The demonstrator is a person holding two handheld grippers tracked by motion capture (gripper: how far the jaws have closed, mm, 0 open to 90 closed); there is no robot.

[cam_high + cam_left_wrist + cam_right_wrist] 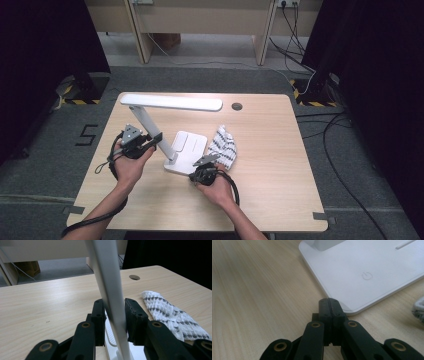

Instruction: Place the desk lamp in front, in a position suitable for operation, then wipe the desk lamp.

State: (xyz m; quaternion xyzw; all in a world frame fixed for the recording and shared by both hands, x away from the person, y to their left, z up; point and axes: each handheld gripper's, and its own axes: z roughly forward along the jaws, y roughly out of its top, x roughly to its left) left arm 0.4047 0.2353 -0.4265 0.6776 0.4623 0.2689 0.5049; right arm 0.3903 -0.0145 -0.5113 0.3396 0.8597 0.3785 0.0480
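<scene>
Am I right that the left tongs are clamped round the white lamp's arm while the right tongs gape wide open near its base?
Not quite. The right tongs are shut, their jaws pressed together with nothing between them, as the right gripper view shows. The rest holds: the left tongs clamp the lamp's arm, and the right ones sit at the edge of the base.

lamp (172,102) mid-table, cloth (223,146) beside, right side (280,165) free
</scene>
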